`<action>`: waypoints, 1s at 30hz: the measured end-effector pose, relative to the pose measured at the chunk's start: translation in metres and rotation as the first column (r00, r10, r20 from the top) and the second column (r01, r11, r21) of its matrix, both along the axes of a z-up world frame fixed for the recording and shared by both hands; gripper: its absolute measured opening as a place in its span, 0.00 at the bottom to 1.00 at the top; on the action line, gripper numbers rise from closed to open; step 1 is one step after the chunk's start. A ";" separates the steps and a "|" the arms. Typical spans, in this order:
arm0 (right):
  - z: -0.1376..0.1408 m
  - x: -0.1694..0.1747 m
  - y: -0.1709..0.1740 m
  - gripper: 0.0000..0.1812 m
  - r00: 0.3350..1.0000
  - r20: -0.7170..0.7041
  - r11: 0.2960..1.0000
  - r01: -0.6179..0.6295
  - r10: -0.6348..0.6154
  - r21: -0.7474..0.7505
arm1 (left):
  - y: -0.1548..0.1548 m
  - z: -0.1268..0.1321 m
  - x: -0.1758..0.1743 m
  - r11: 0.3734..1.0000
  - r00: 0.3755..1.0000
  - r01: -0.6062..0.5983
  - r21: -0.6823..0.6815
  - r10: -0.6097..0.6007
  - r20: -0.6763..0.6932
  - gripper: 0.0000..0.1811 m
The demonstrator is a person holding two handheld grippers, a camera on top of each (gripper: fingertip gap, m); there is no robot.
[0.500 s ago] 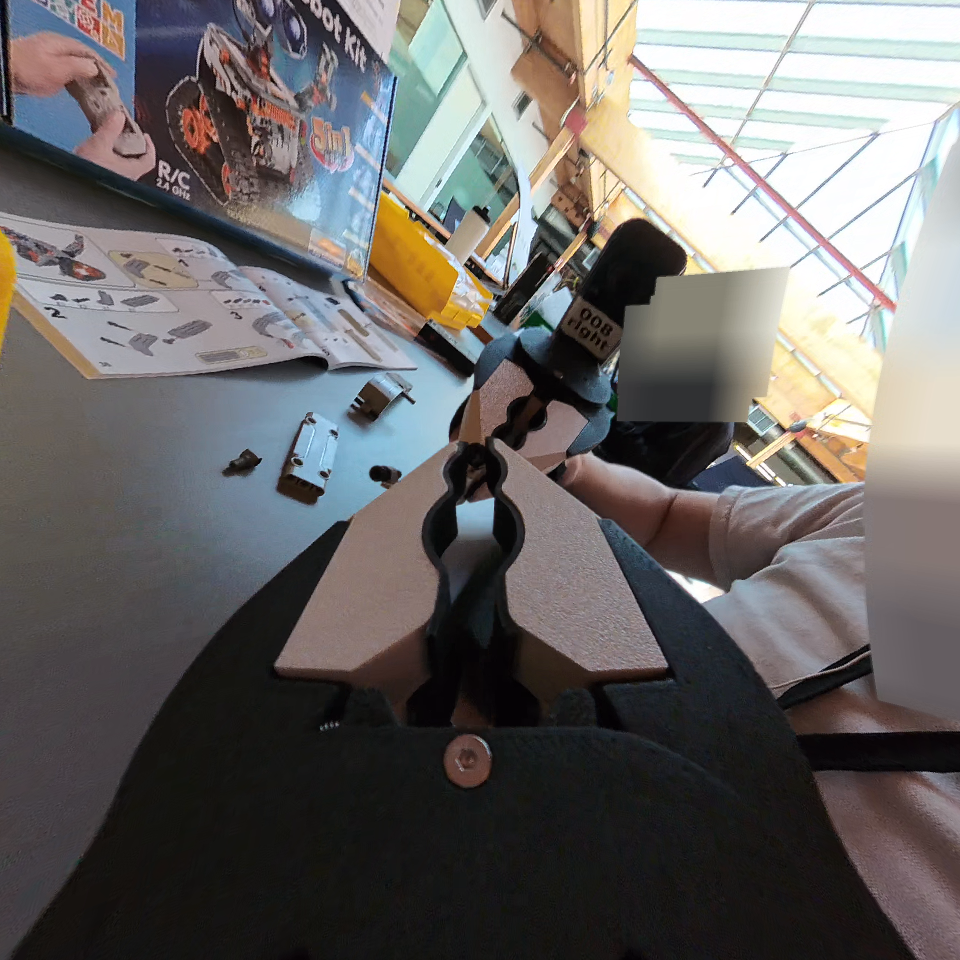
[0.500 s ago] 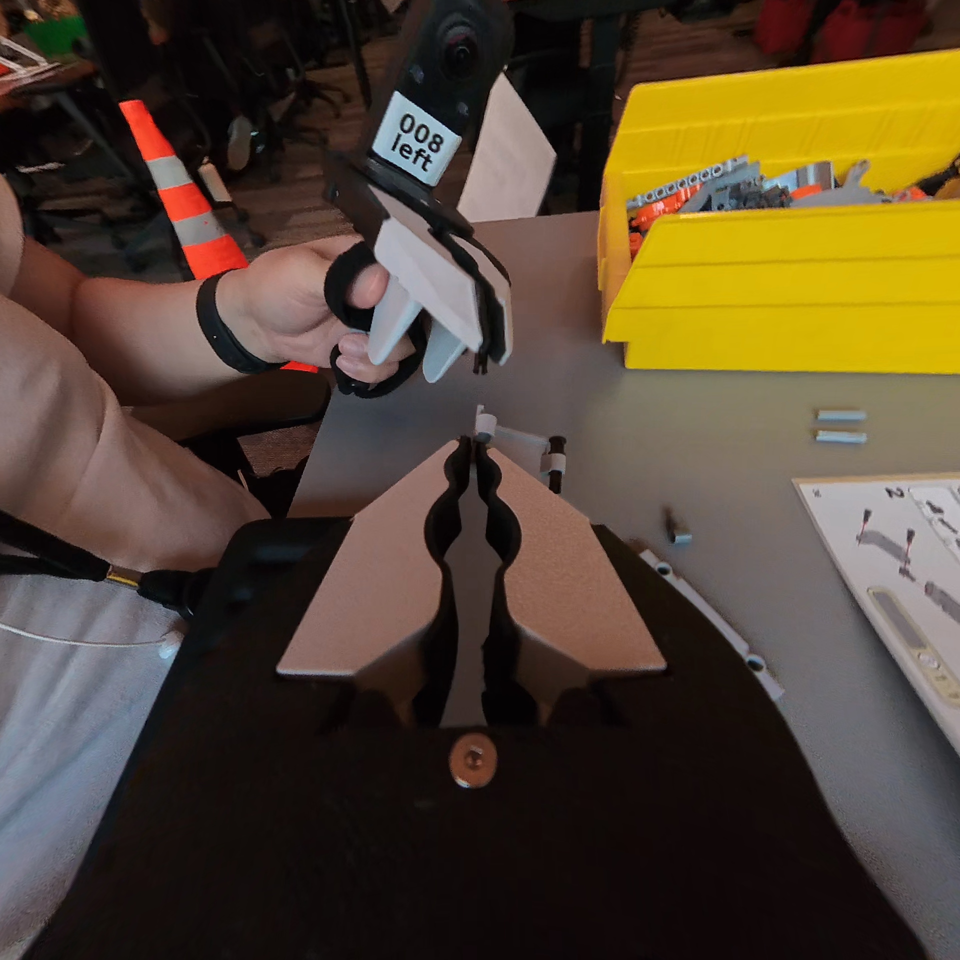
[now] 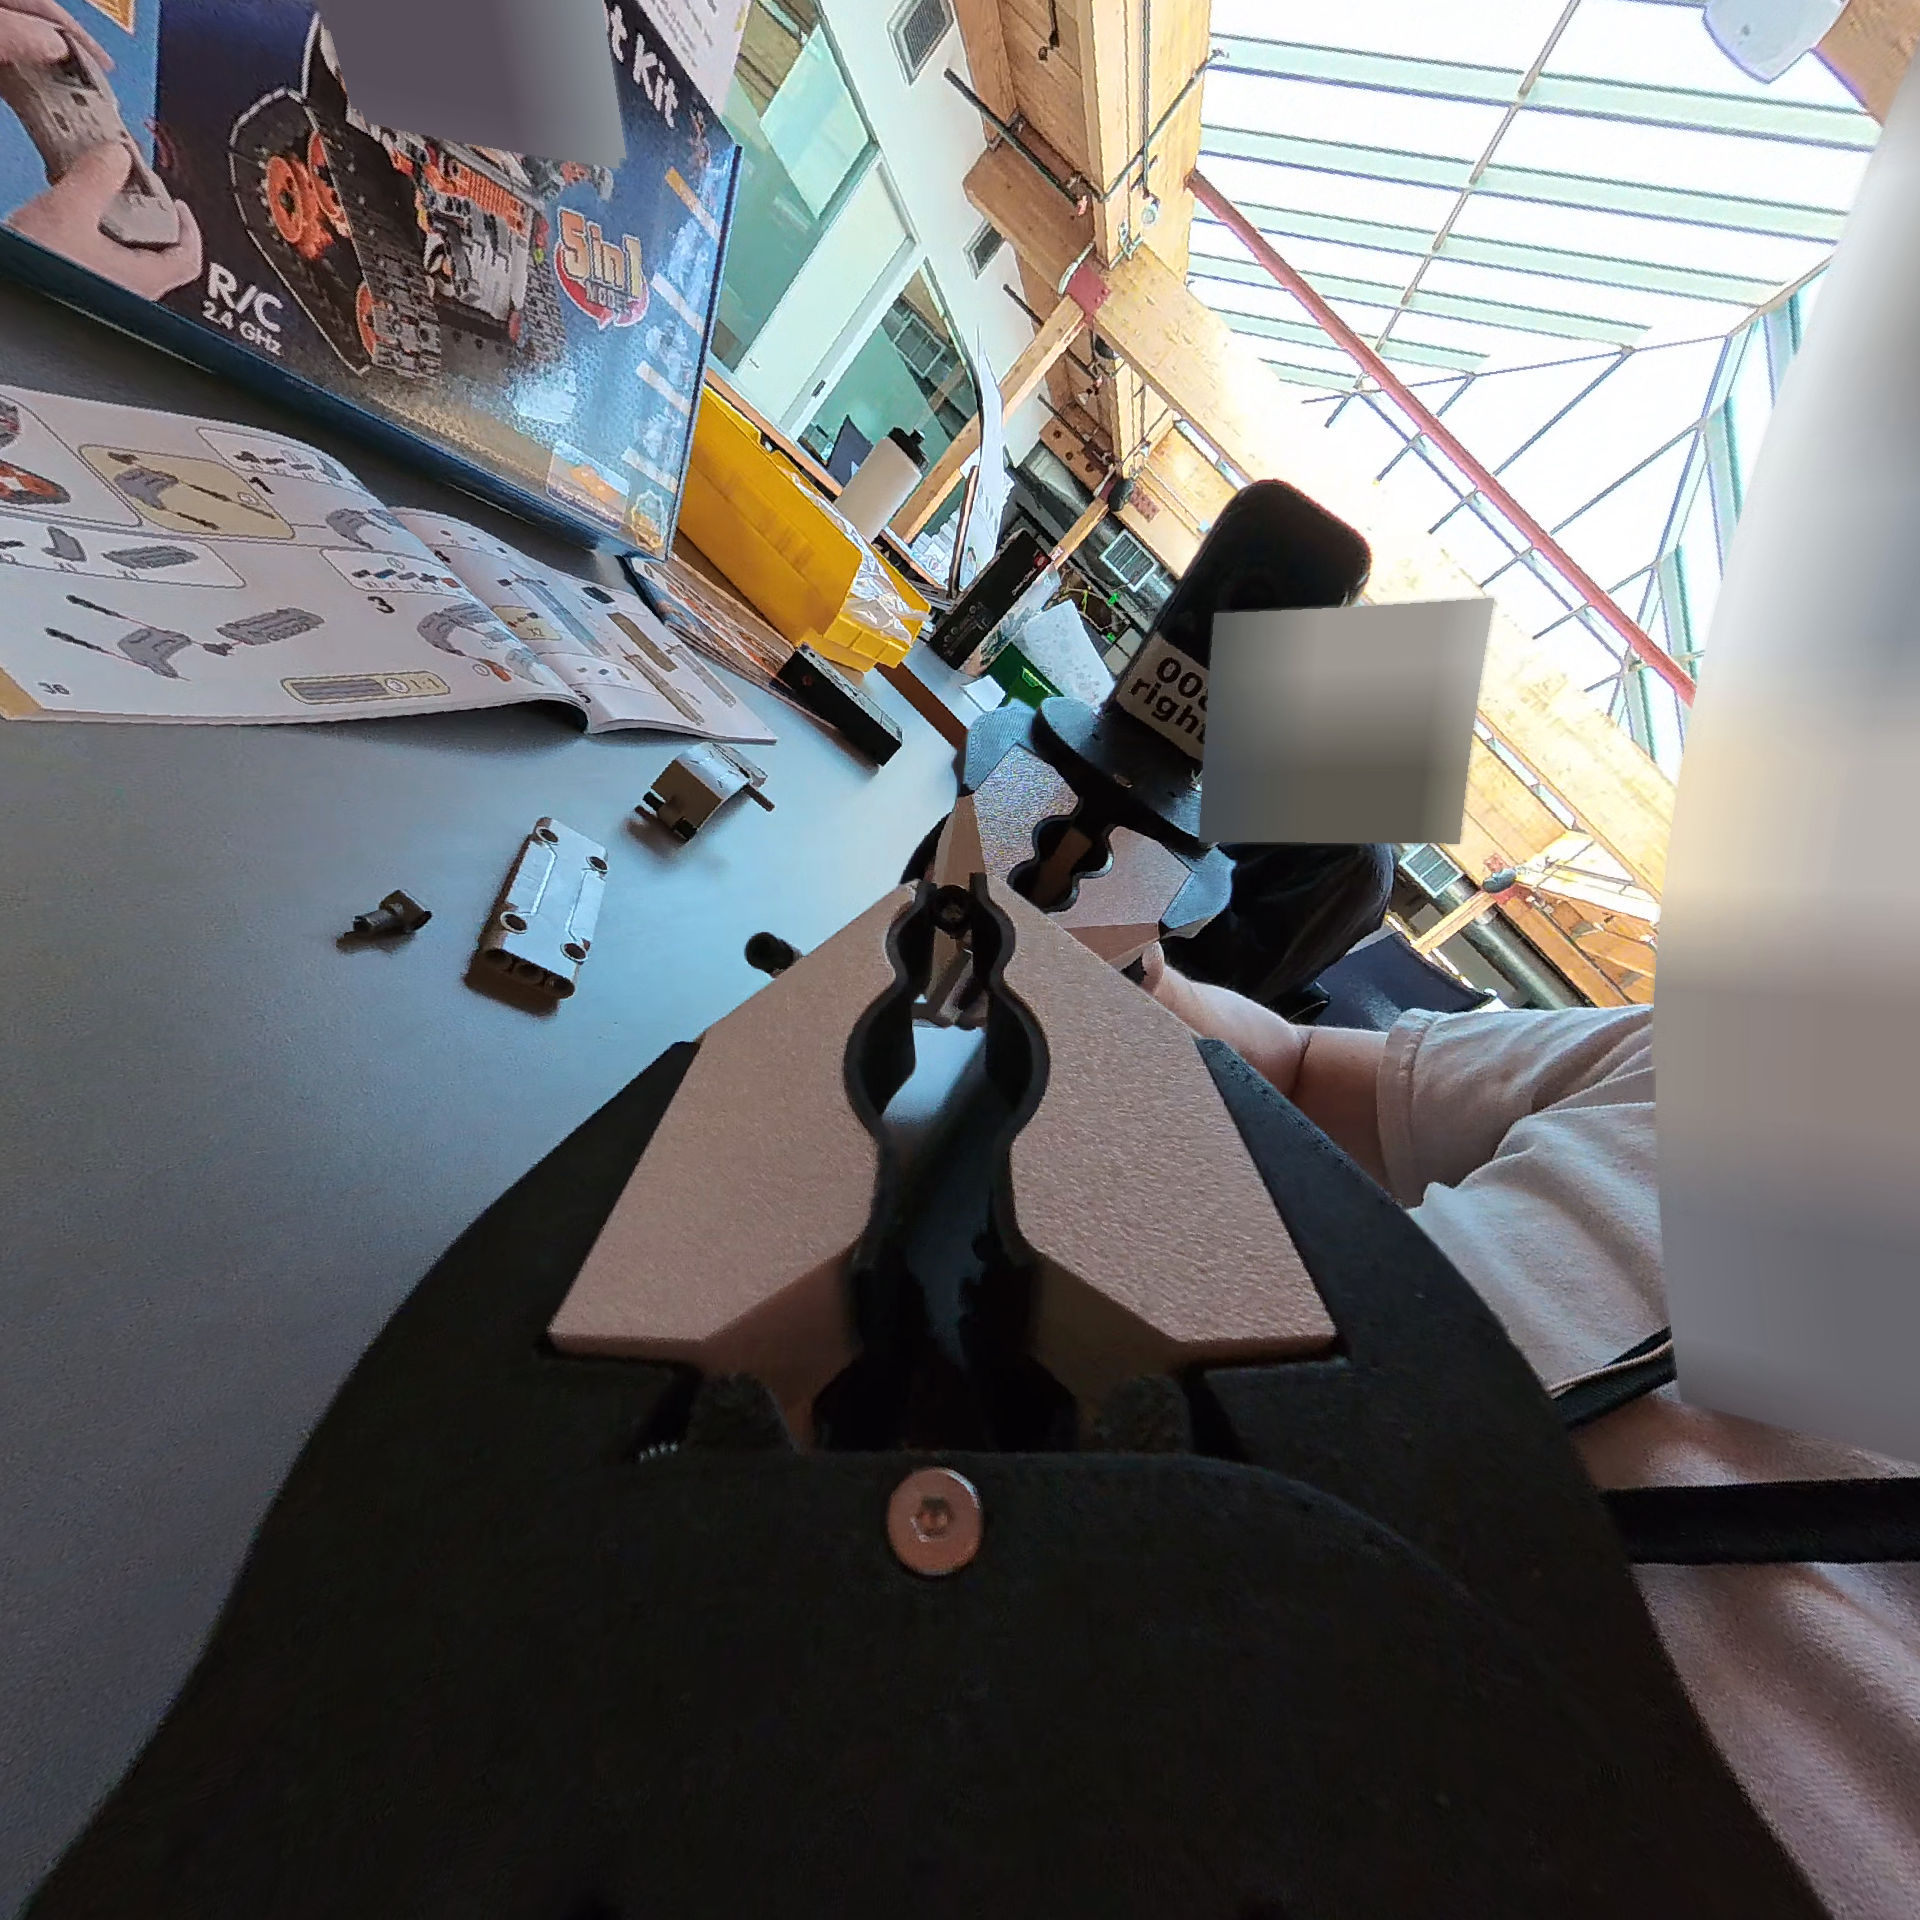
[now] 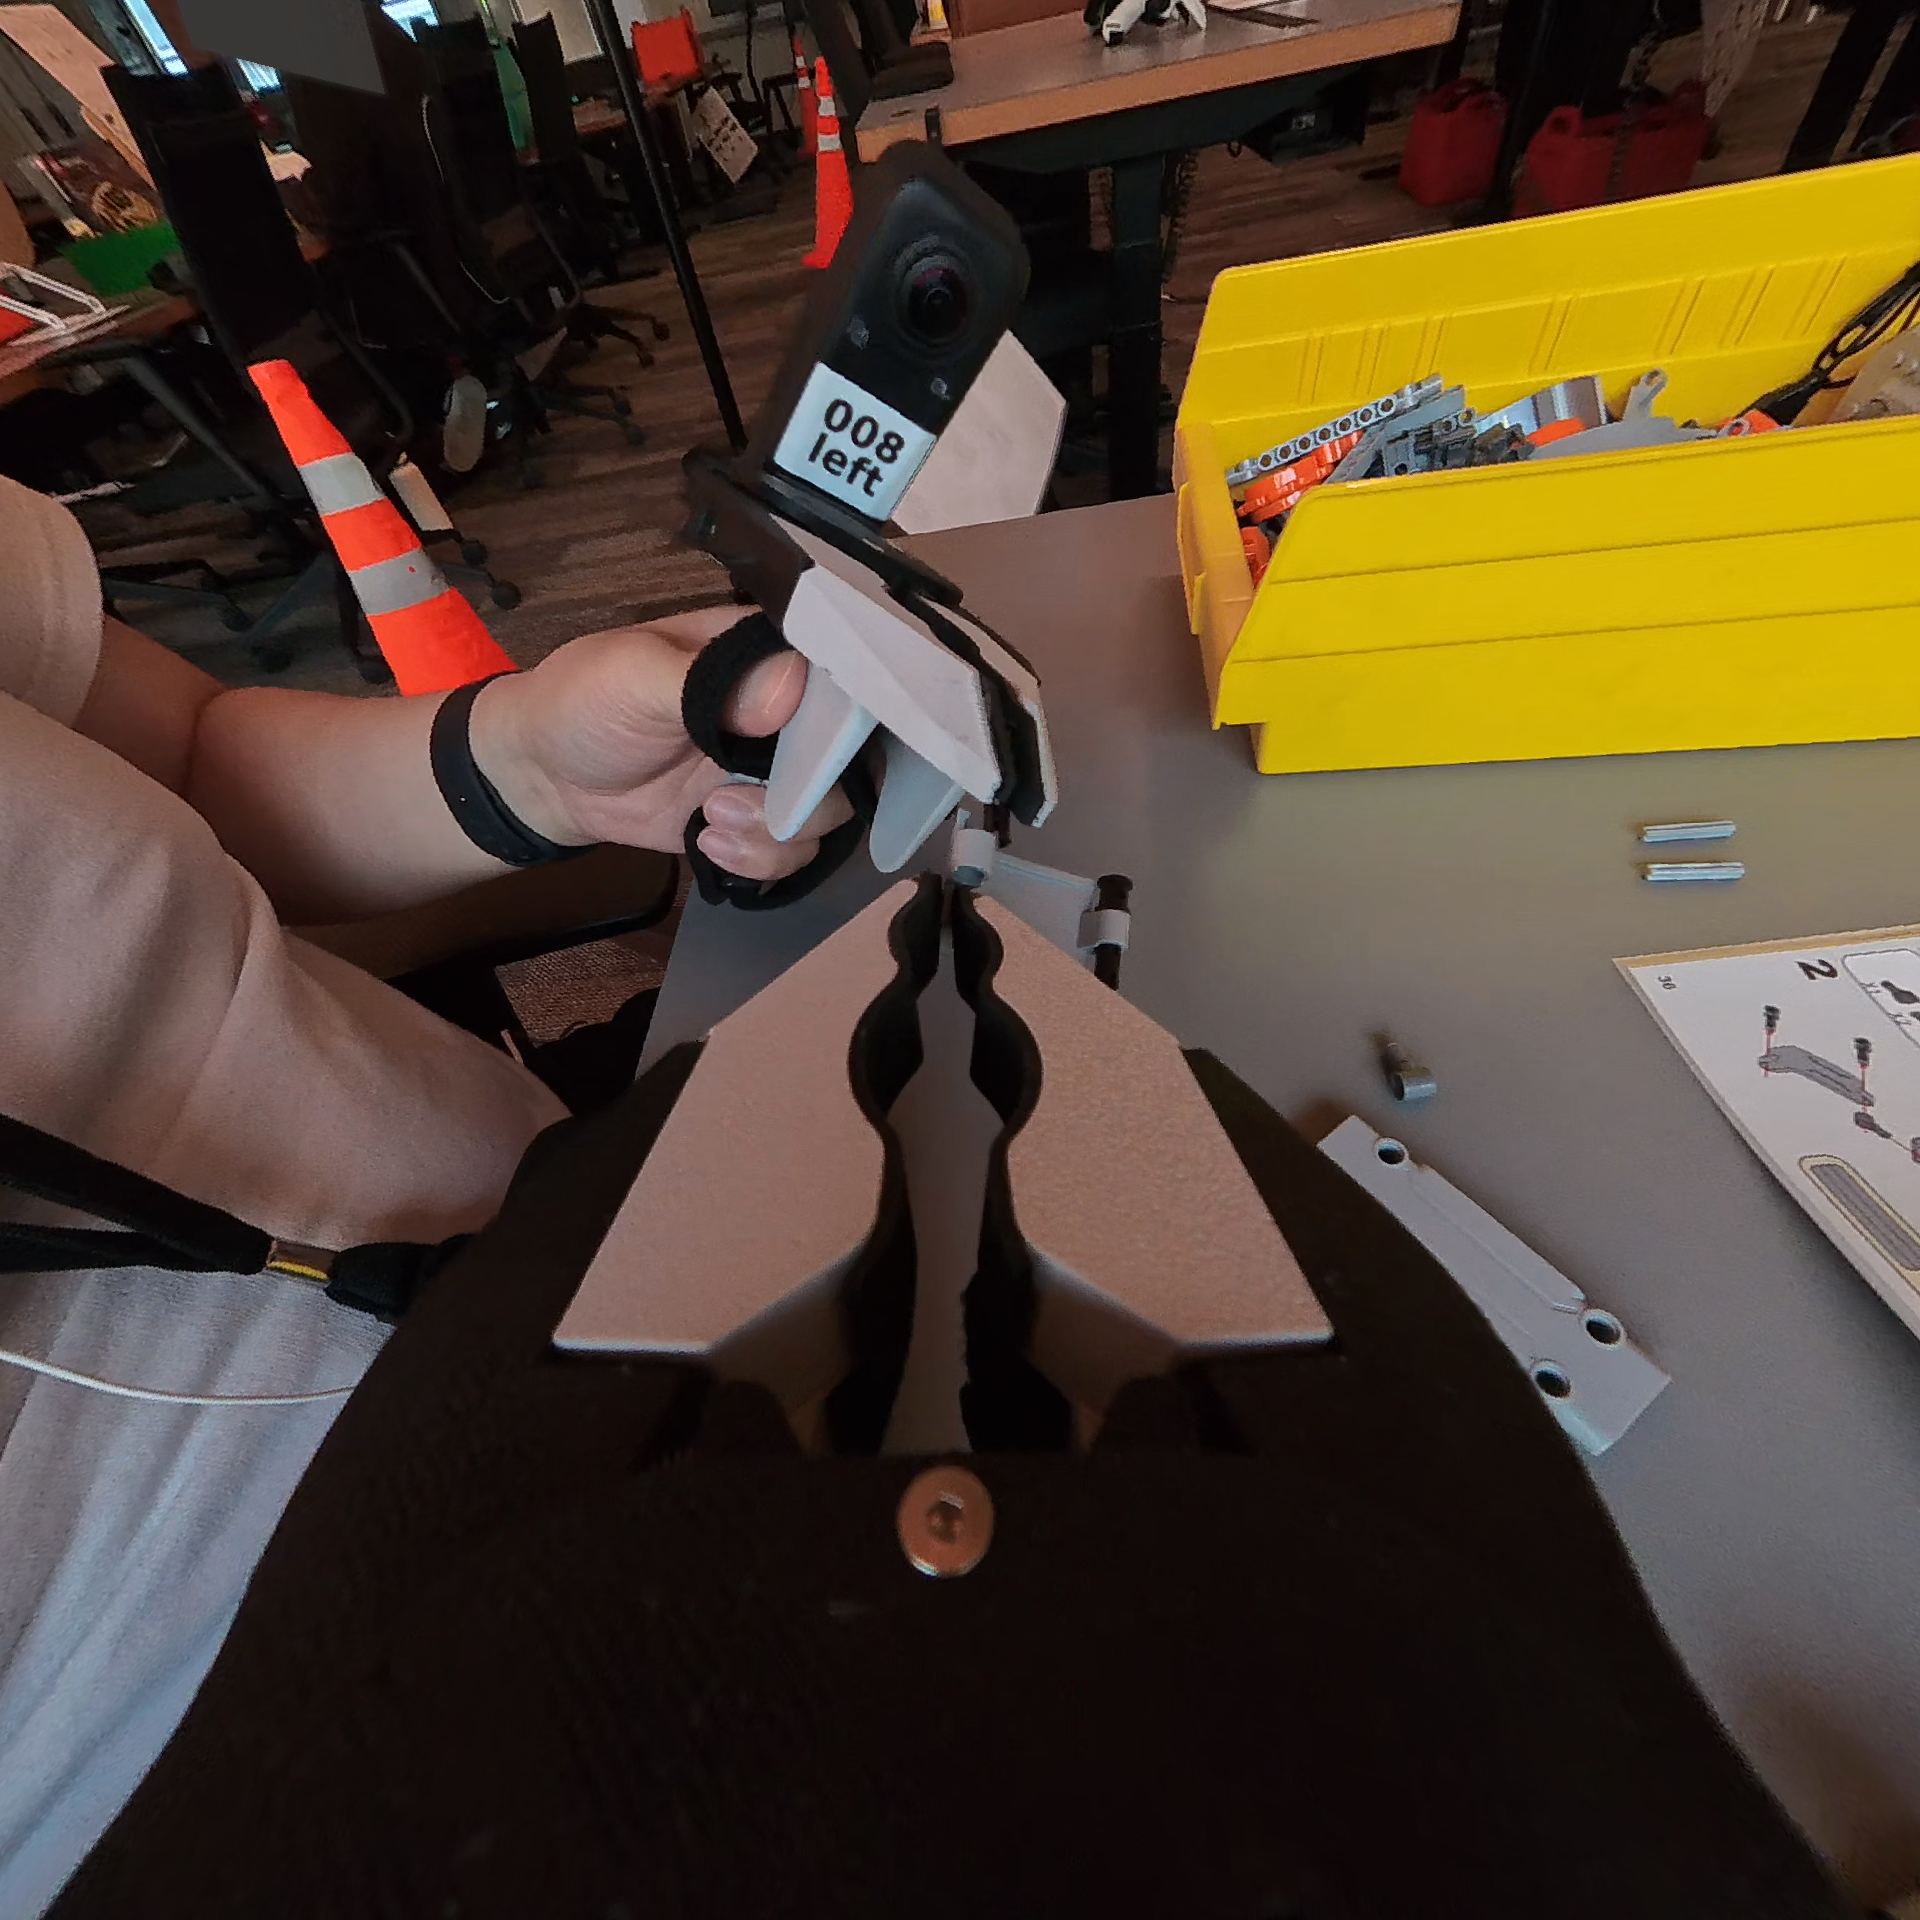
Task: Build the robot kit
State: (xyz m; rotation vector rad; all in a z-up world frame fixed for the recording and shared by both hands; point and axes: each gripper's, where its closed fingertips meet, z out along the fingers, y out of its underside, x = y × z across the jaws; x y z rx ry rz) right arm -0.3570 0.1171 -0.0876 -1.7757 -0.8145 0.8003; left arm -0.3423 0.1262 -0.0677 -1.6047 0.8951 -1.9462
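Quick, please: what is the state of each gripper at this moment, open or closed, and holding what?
Left gripper: closed on a small black pin.
Right gripper: closed on the end of a light grey angled beam.

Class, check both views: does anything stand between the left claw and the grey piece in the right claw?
Nothing visible. The left claw, shut on a small black pin, sits right at the end of the grey piece the right claw pinches.
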 end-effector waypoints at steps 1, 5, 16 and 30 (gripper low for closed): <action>-0.001 0.001 0.001 0.00 1.000 -0.008 1.000 0.006 -0.006 -0.011 | 0.000 0.000 0.000 1.000 1.000 0.008 -0.009 -0.007 0.004 0.02; -0.004 0.001 0.000 0.00 1.000 -0.027 1.000 -0.007 0.006 -0.030 | -0.001 -0.003 0.002 1.000 1.000 0.019 -0.011 -0.019 -0.012 0.03; -0.028 -0.005 -0.001 0.00 0.998 0.033 0.997 -0.046 0.048 -0.059 | -0.004 -0.029 -0.005 0.994 0.985 0.108 0.001 -0.106 -0.139 0.02; -0.034 -0.006 0.004 0.00 0.995 0.095 1.000 0.010 -0.010 -0.002 | -0.001 -0.034 -0.003 0.998 0.986 0.056 0.024 -0.051 -0.156 0.03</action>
